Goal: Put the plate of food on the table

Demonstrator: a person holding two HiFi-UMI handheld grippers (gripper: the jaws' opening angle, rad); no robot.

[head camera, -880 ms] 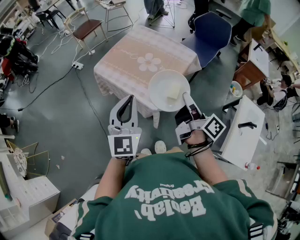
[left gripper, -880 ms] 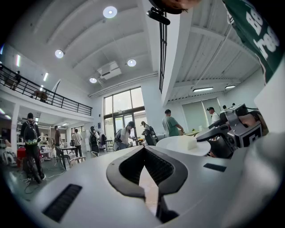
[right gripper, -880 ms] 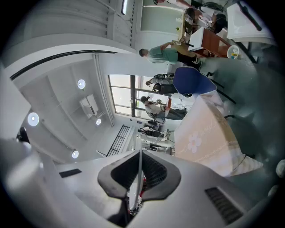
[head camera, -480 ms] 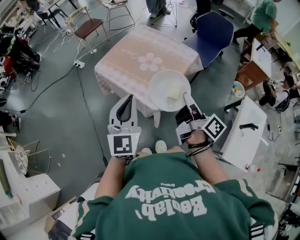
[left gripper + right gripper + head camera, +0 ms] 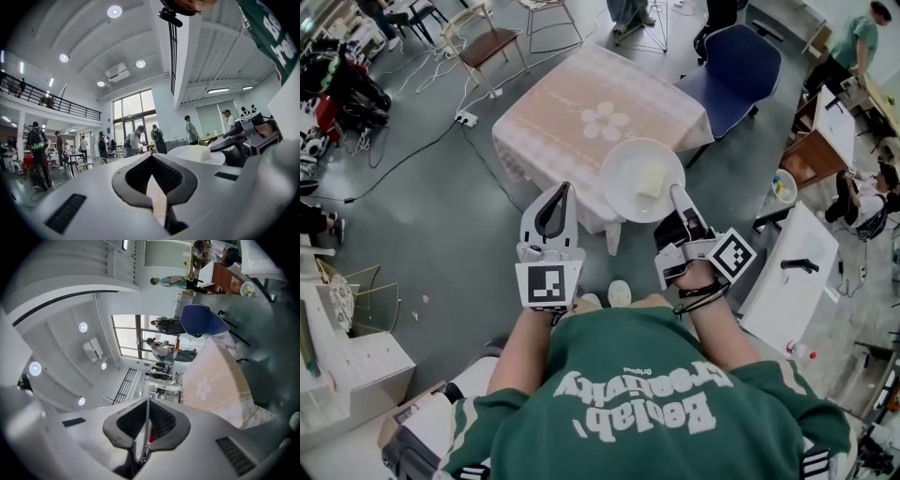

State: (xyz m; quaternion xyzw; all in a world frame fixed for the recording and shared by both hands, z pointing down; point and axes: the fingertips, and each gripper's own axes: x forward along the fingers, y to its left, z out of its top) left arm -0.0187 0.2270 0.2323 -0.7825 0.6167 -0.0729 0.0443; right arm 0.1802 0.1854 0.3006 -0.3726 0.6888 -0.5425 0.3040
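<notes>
A white plate with a pale block of food hangs over the near right corner of the table, which wears a pink cloth with a flower print. My right gripper is shut on the plate's near rim. In the right gripper view the rim shows edge-on as a thin sheet between the jaws of the right gripper. My left gripper floats left of the plate, shut and empty. The left gripper view shows its jaws meeting at the tips, with the plate to the right.
A blue chair stands behind the table's right side and a brown chair at the far left. Cables and a power strip lie on the floor to the left. A white cabinet is at my right. Several people stand around.
The room has slid slightly to the right in the head view. Both grippers and the plate keep their places, and the grip on the rim is unchanged.
</notes>
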